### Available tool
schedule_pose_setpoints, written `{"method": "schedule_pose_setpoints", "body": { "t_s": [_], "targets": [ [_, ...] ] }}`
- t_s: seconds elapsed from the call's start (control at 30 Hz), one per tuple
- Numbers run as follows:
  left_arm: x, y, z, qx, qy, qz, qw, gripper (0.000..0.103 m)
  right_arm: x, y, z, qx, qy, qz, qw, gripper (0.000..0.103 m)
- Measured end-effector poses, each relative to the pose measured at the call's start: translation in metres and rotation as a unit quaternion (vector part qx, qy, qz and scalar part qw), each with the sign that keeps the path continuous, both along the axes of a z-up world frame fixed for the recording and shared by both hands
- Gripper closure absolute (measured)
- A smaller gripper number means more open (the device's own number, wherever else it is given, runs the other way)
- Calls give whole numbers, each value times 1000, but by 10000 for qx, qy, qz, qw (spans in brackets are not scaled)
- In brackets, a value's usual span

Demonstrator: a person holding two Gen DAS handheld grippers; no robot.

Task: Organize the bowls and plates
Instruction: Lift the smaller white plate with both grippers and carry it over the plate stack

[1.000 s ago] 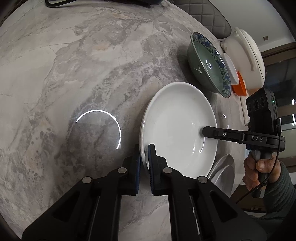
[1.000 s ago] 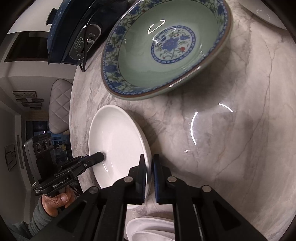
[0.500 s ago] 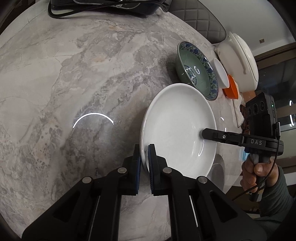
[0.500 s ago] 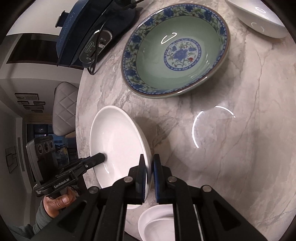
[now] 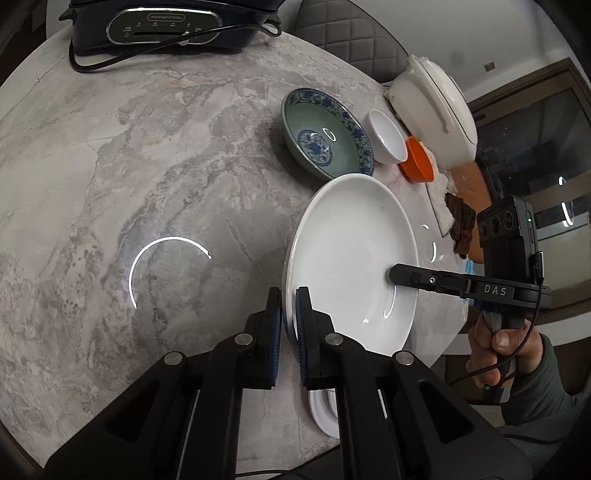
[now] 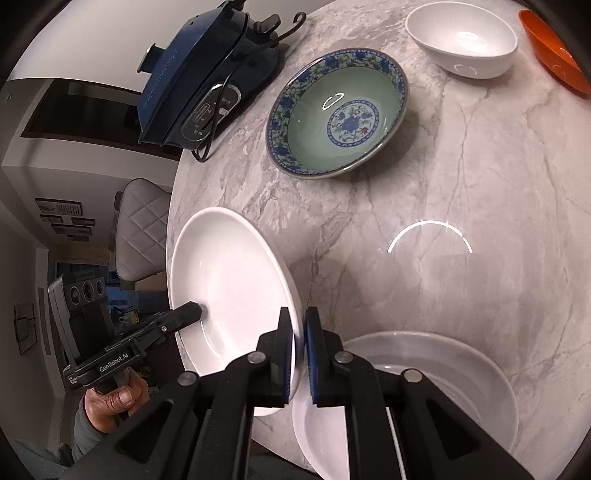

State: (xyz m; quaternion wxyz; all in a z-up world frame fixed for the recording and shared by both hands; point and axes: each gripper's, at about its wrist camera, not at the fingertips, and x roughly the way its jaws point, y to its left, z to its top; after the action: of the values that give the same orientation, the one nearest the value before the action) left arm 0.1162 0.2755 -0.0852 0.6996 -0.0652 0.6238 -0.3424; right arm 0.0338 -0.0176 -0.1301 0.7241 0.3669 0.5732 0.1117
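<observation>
Both grippers hold one white plate point(image 5: 351, 254) by opposite rims, lifted above the marble table. My left gripper point(image 5: 290, 314) is shut on its near rim. My right gripper point(image 6: 299, 332) is shut on the other rim of the plate point(image 6: 229, 295); it shows in the left wrist view point(image 5: 397, 275) too. A stack of white plates point(image 6: 461, 362) lies on the table under my right gripper. A green bowl with blue floral rim point(image 6: 340, 114) stands farther off, with a small white bowl point(image 6: 461, 40) and an orange bowl point(image 6: 554, 51) beyond it.
A dark blue electric cooker point(image 5: 173, 26) with its cord stands at the table's far edge. A white lidded pot point(image 5: 436, 107) and crumpled cloths point(image 5: 458, 221) are at the right. Padded chairs point(image 6: 140, 229) stand beyond the table edge point(image 6: 173, 206).
Both grippers have risen with the white plate and drawn back from the green bowl. The stack of white plates has come into view beneath.
</observation>
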Motion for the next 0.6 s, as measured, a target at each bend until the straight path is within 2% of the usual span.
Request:
{"method": "schedule_pose_setpoints", "body": {
  "t_s": [0.17, 0.37, 0.6],
  "targets": [
    [-26, -14, 4, -17, 61, -318, 9995, 97, -34, -7, 4, -12, 2, -267, 9996, 94],
    [-66, -37, -13, 104, 287, -760, 9966, 97, -80, -20, 0, -30, 168, -605, 9980, 94],
    [-106, -63, -36, 273, 452, -991, 9937, 97, -129, -40, -22, 136, 453, -857, 9952, 94]
  ]
}}
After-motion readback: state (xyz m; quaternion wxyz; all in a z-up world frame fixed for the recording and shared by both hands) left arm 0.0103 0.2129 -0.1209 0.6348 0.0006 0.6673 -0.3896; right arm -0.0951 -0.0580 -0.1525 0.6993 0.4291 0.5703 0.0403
